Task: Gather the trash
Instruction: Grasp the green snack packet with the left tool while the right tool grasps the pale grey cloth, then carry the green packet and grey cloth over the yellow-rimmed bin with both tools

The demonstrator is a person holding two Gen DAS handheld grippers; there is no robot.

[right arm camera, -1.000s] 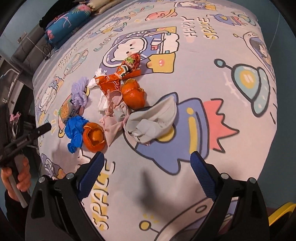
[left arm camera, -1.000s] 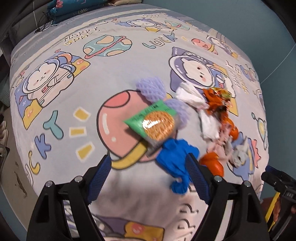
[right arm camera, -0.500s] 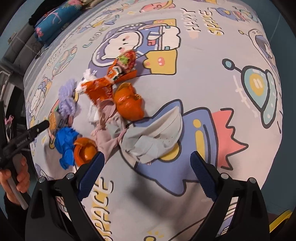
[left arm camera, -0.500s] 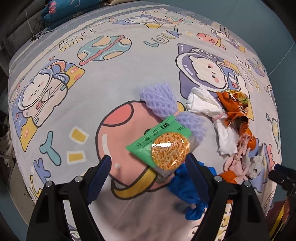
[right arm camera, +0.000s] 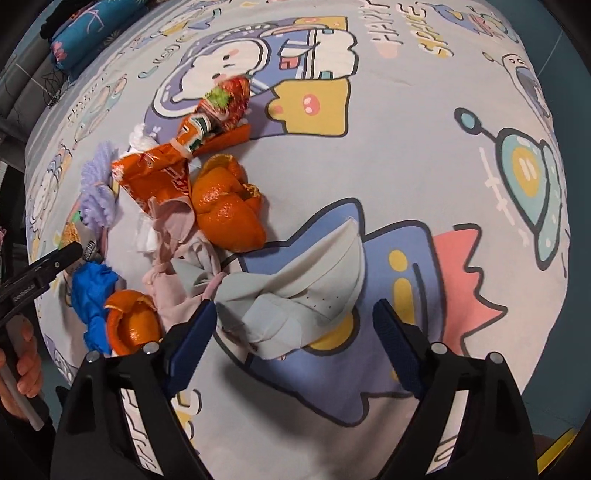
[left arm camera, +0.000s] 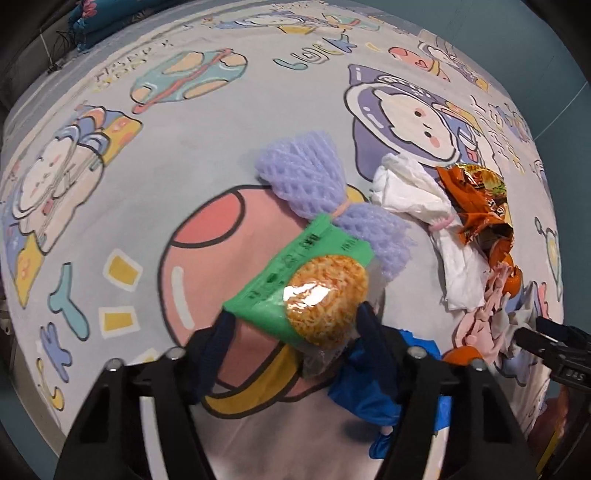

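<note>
A heap of trash lies on a cartoon-print bedsheet (left arm camera: 184,140). My left gripper (left arm camera: 295,317) points down over a green noodle packet (left arm camera: 295,284). Its jaws are closing with the packet between them, the pads at its edges. Behind the packet lie a purple foam net (left arm camera: 306,181), white tissue (left arm camera: 410,184), an orange wrapper (left arm camera: 476,199) and a blue glove (left arm camera: 373,387). My right gripper (right arm camera: 294,307) hangs over a crumpled pale grey cloth (right arm camera: 306,288). Its jaws are closing too, with the right pad still clear of the cloth. Orange peel (right arm camera: 229,210) and a second peel (right arm camera: 129,321) lie to its left.
A pink cloth (right arm camera: 173,221) is tangled among the peels. A blue patterned pillow (right arm camera: 85,29) lies at the far end of the bed. A hand (right arm camera: 22,369) holds the left gripper's handle at the left edge. The bed's edge drops off at the right.
Both grippers have sunk toward the bed. The left one came over the green packet and its jaws narrowed around it. The right one came over the grey cloth and narrowed a little.
</note>
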